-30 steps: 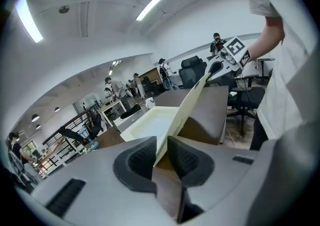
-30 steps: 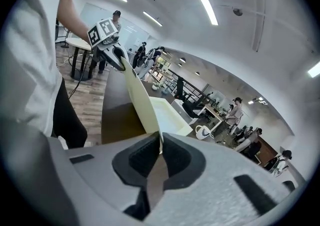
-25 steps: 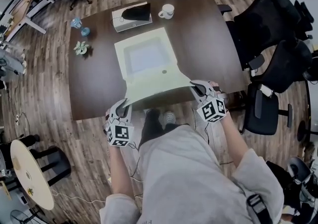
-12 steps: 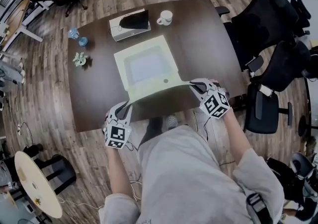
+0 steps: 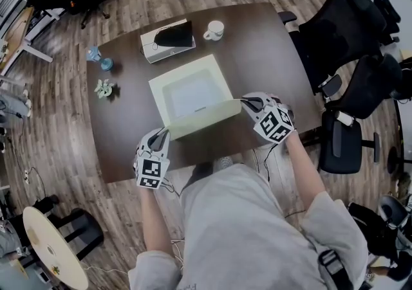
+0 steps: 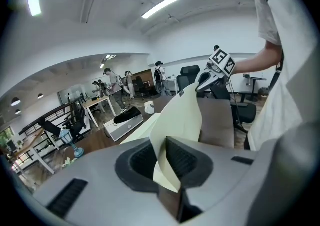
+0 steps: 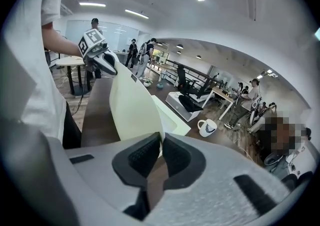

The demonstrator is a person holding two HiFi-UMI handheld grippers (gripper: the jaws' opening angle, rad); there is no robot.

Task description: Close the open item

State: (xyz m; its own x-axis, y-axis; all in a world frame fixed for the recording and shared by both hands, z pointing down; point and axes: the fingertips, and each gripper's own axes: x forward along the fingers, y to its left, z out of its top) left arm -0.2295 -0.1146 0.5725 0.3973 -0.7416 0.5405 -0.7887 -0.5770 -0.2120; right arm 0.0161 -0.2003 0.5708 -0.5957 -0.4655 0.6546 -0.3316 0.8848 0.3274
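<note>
We have the closing half done: the pale yellow box (image 5: 190,92) sits in the middle of the dark bench (image 5: 270,57), its hollow open to the ceiling, and its lid (image 5: 205,118) stands roughly upright along the box's near edge, raised by its two free corners. The left gripper (image 5: 161,133) holds the lid's left corner. In the left gripper view the thin yellow sheet runs straight between the ribbed pads, and the jaws are drawn narrow and pinch it. The right gripper (image 5: 245,101) has the other corner the same way, and its own view shows the jaws nearly together with the lid's edge caught between them. Both grips look sound, though they bite only the very corners, so we judge the sheet could slip or bow if one side pulls ahead of the other. The step in hand, as we read it, is swinging the lid over on its hinge line. What comes next calls for carrying both corners forward and down together, away from the body and towards the far rim, keeping them level so the lid does not twist, then easing it flat onto the box before letting go. The path looks free. The mug (image 5: 215,29) and the white case (image 5: 166,41) with a dark thing lying on it stand well apart beyond the far side of the box, and the small plant (image 5: 104,89) sits off to the left.
</note>
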